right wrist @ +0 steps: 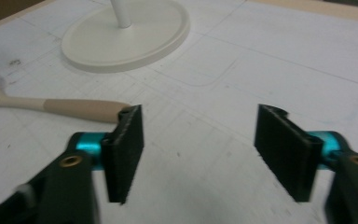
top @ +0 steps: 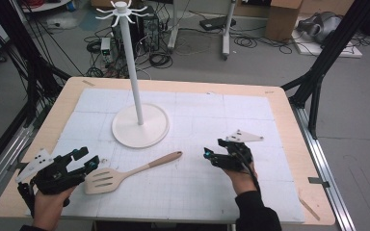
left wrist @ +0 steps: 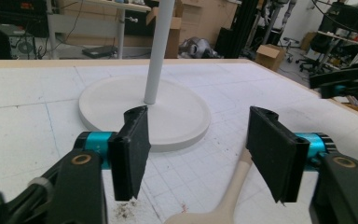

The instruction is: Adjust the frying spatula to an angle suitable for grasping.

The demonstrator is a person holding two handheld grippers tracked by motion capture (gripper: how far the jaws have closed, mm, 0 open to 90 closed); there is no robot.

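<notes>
- Step in hand, as I judge it: the spatula [top: 125, 174] lies flat on the desk [top: 289, 115], between both tools and touched by neither, in front of the rack [top: 140, 124].
- Next likely calls for a grasp on its handle.
- Left tool [top: 85, 161]: released, low by the blade.
- Right tool [top: 212, 158]: released, empty, raised right of the handle tip.
</notes>
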